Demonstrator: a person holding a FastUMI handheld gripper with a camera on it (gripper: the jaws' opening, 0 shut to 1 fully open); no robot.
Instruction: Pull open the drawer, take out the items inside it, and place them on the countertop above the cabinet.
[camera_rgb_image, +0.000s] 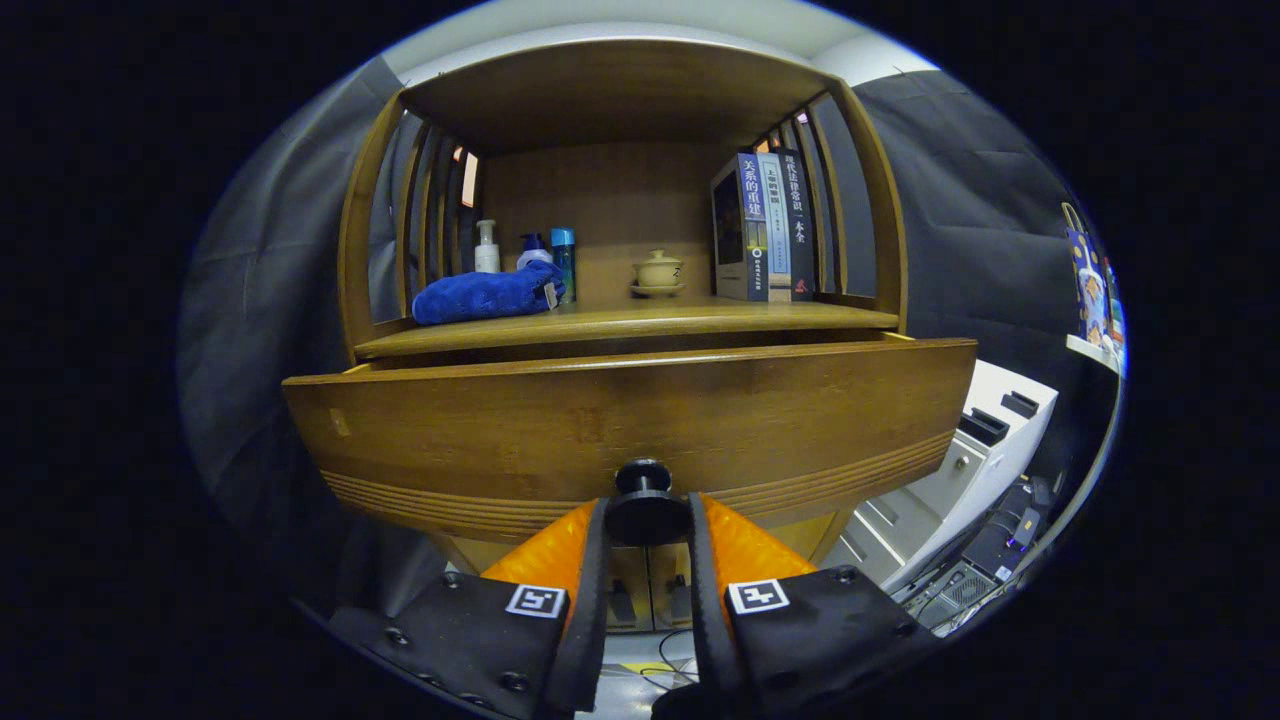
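Closed on the drawer knob (645, 500), gripper (645, 520) with one finger pressing each side of the dark round knob, jaws narrowed to the knob's width. Set at the lower middle of the wooden drawer front (630, 425), that knob, just above a band of fine horizontal grooves along the front's bottom edge. Pulled out from the cabinet (620, 90), the drawer, its top edge standing forward of the countertop (620, 322) with a dark gap showing between the two; contents hidden behind the tall front, so cannot tell what lies inside. On the countertop, toward the left, a folded blue towel (487, 293) with a small tag at its right end. Behind the towel, three bottles close together: a white pump bottle (487, 248), a blue-capped bottle (533, 250), a slim blue can (563, 255). Near the middle at the back, a small lidded tea cup on a saucer (658, 272). To the right, three books (765, 228) standing upright, spines forward, against the slatted side of the cabinet. Beyond the drawer to the right and lower down, a white cabinet (975, 450) with dark handles, and dark equipment with cables on the floor beside it.
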